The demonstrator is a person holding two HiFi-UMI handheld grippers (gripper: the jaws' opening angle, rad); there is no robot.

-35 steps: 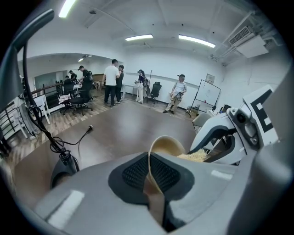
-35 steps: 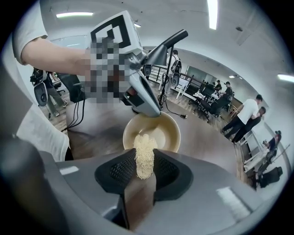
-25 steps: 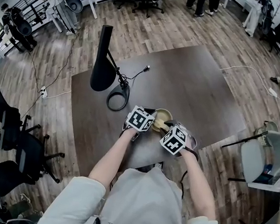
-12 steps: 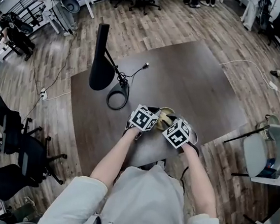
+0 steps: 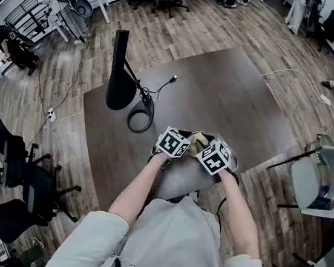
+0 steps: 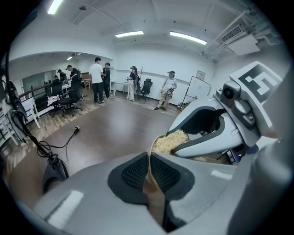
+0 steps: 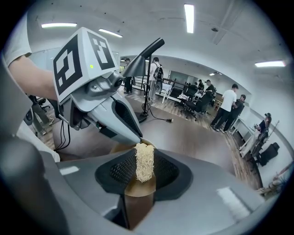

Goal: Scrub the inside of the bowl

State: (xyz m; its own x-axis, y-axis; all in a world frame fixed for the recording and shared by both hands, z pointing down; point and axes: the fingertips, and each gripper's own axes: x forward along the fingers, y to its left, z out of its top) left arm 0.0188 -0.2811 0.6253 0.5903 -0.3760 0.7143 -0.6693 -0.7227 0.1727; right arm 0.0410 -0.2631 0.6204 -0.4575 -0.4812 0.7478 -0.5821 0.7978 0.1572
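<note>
A tan bowl (image 5: 197, 137) sits near the front edge of the dark table (image 5: 232, 102), mostly covered by both grippers. My left gripper (image 5: 185, 143) is shut on the bowl's thin rim; in the left gripper view the rim and brown wall (image 6: 151, 195) run between its pads (image 6: 131, 172). My right gripper (image 5: 201, 145) is shut on a pale fibrous scrubber (image 7: 144, 160), which stands upright between its pads over the bowl. In the left gripper view the scrubber (image 6: 169, 141) pokes from the right gripper's jaws at the bowl's far rim.
A black desk lamp (image 5: 122, 81) with a ring base (image 5: 139, 119) stands left of the bowl, its cable and plug (image 5: 173, 80) lying behind it. A grey chair (image 5: 322, 181) is off the table's right side and black chairs (image 5: 15, 171) to the left. People stand far back.
The two grippers have drawn closer together over the bowl, so less of its inside shows. The right gripper with the scrubber has shifted slightly up and to the right.
</note>
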